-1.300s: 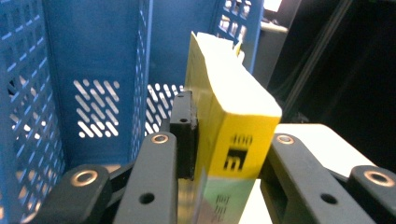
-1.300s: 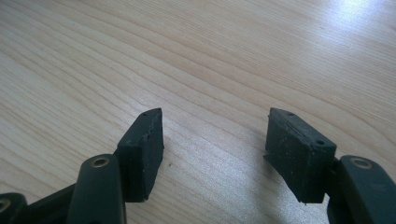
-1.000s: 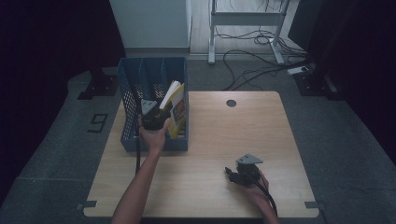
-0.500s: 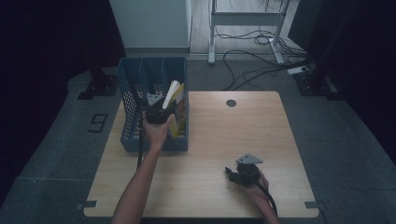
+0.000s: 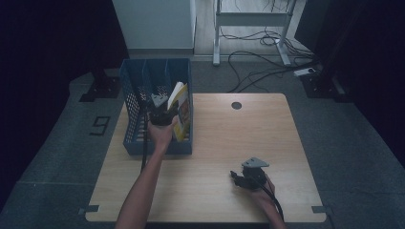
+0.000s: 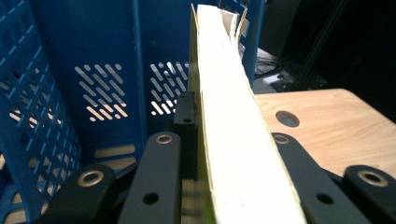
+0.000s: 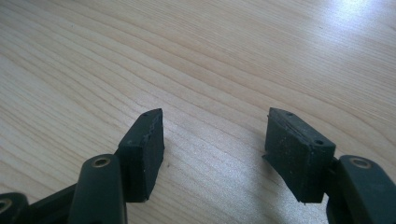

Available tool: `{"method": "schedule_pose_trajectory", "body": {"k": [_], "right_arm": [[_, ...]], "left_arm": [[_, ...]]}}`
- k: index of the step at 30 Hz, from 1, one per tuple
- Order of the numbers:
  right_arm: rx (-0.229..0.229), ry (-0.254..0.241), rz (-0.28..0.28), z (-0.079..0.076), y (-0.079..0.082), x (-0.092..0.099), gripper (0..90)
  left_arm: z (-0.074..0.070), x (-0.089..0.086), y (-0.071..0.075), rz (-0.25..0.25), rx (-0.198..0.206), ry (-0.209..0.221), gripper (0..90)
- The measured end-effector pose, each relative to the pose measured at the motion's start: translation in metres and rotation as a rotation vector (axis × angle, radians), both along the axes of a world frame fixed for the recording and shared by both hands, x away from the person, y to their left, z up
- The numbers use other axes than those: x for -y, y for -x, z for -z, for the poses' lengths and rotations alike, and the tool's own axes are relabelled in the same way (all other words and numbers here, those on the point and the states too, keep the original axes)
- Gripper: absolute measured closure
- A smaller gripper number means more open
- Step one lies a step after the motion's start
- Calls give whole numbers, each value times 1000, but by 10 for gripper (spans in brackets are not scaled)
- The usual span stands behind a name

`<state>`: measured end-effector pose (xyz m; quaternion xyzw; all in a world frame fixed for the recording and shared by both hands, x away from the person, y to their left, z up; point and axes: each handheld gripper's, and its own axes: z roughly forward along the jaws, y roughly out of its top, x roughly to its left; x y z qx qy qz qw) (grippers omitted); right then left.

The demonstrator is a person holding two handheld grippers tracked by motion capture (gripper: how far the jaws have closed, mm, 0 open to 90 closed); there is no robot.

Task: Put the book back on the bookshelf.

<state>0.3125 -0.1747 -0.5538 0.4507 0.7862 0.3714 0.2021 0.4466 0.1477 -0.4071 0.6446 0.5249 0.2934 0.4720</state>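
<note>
A yellow-covered book (image 5: 179,109) with cream pages (image 6: 229,135) stands tilted in the right slot of a blue mesh file rack (image 5: 138,86). My left gripper (image 5: 161,114) is shut on the book's lower part, its black jaws pressed on both sides of the page block. Behind the book rises the rack's perforated back wall (image 6: 100,88). My right gripper (image 5: 241,177) rests low over the wooden table (image 5: 229,143) near the front right. It is open, and only bare wood (image 7: 210,93) lies between its pads.
A round cable hole (image 5: 236,105) sits in the table's far edge. The rack occupies the far left corner and overhangs the table's back edge. Cables (image 5: 258,52) and a desk frame lie on the floor beyond. A "9" mark (image 5: 100,125) is on the floor at left.
My left gripper and the book have moved slightly farther into the rack. The right gripper has stayed put.
</note>
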Motion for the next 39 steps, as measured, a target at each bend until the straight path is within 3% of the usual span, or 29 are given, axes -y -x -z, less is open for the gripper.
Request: {"method": "schedule_pose_trajectory", "body": {"k": [14, 39], "right_arm": [[-17, -48, 3, 0, -2, 5, 368], [-14, -45, 6, 0, -1, 4, 372]], "left_arm": [[-5, -7, -2, -25, 30, 48, 754], [-18, 11, -28, -79, 85, 14, 754]]}}
